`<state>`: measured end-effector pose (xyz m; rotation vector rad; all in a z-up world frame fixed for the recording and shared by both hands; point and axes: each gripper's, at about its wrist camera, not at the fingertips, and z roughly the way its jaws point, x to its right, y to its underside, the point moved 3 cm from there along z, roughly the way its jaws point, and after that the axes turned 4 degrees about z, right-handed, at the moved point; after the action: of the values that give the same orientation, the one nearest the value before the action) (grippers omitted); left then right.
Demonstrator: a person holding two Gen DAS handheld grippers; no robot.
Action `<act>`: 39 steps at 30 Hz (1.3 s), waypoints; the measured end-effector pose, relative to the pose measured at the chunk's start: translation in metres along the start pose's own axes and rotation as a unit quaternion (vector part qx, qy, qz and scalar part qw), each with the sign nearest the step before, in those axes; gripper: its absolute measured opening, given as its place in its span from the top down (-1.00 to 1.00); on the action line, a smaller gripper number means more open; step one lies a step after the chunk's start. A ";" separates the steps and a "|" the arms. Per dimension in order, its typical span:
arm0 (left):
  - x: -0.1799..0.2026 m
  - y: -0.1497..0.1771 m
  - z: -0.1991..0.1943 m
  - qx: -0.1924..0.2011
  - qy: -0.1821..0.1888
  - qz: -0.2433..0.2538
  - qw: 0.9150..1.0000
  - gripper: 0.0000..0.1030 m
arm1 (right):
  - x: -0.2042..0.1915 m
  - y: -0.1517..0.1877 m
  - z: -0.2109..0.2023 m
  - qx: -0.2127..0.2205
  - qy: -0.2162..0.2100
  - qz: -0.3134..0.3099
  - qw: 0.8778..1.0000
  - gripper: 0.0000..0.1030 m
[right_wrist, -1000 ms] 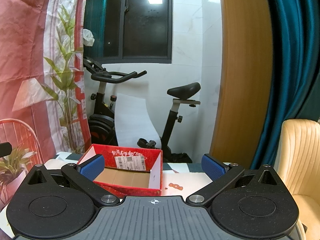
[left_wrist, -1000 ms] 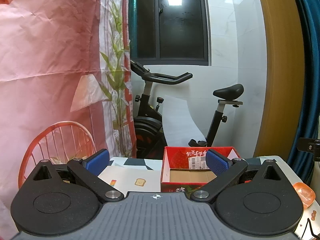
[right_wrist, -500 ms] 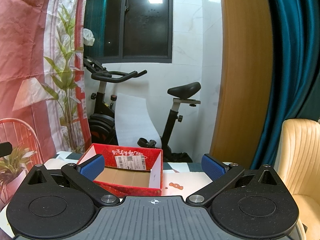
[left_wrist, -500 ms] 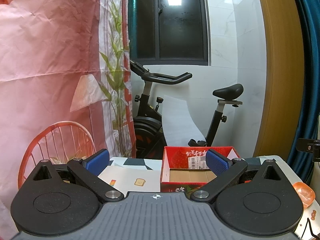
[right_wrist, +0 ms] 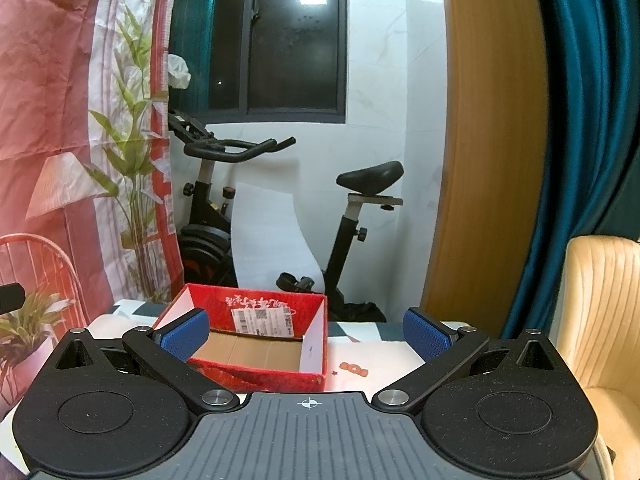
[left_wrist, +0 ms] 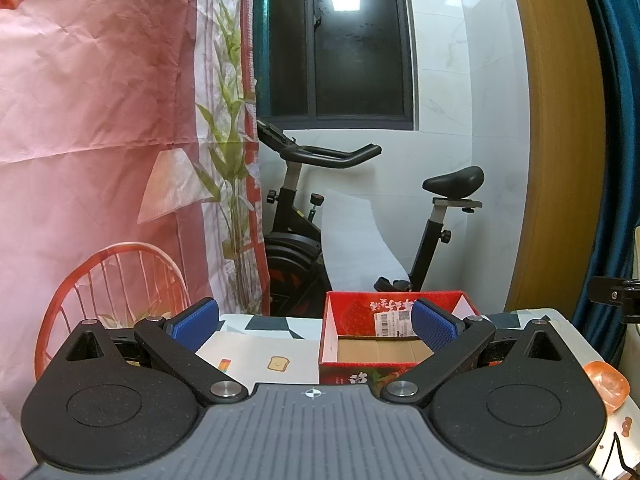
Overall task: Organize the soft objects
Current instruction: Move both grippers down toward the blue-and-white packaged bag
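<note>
Two grippers, left gripper (left_wrist: 314, 322) and right gripper (right_wrist: 306, 332), hover with fingers apart and empty before an empty red box (right_wrist: 256, 340) at lower centre; with no soft objects clearly visible, a blind reach could knock it.

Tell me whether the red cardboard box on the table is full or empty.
Empty, as far as shown: the open-topped red cardboard box shows bare brown cardboard floor in both wrist views, with nothing lying inside. Its nearest inside corner is hidden by the wall.
</note>
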<state>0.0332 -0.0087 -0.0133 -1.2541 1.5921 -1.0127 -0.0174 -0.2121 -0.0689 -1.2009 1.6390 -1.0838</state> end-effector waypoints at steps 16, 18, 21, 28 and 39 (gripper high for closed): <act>0.005 0.054 0.027 -0.055 0.032 0.026 0.998 -1.00 | 0.001 0.052 0.032 -0.003 -0.047 0.002 0.999 -0.99; 0.006 0.062 0.032 -0.061 0.032 0.029 0.997 -1.00 | 0.002 0.061 0.043 -0.019 -0.042 0.001 0.999 -0.99; 0.008 0.073 0.042 -0.074 0.041 0.028 0.996 -1.00 | 0.002 0.075 0.056 -0.030 -0.062 0.011 0.998 -0.99; 0.014 0.095 0.071 -0.115 0.056 0.017 0.992 -1.00 | 0.004 0.102 0.081 -0.008 -0.067 0.015 0.998 -0.99; 0.030 0.118 0.113 -0.128 0.045 0.026 0.990 -0.99 | -0.005 0.138 0.136 -0.077 -0.051 -0.014 0.996 -0.99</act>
<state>0.1009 -0.0287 -0.1640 -1.3455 1.8602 -0.8618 0.0744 -0.2065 -0.2401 -1.3605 1.6549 -0.9108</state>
